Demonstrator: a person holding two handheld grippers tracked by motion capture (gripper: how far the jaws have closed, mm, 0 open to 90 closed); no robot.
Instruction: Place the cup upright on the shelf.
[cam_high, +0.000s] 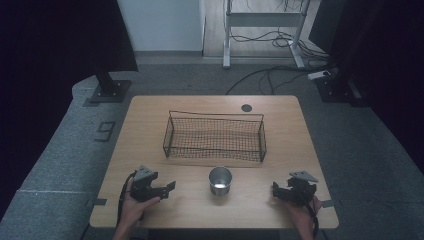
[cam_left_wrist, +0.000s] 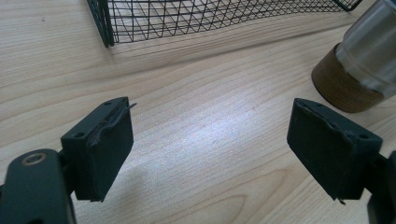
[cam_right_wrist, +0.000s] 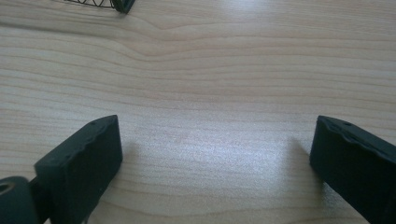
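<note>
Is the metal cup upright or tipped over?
Upright. The metal cup stands on its base on the table, open mouth facing up, near the wire basket.

You are working at a light wooden table (cam_high: 150, 150) with rounded corners and a dark round grommet (cam_high: 246, 108) near its far edge; its grain runs in pale bands and catches a soft sheen of light from above; around it lies grey carpet (cam_high: 60, 150), dim at the sides; beyond the far edge stands a white wall panel (cam_high: 160, 22); to its right you see the white metal legs of a desk frame (cam_high: 265, 30) with black cables (cam_high: 270, 75) trailing across the floor; dark curtains (cam_high: 55, 40) hang at both sides; a black stand base (cam_high: 110, 90) rests at far left.
</note>
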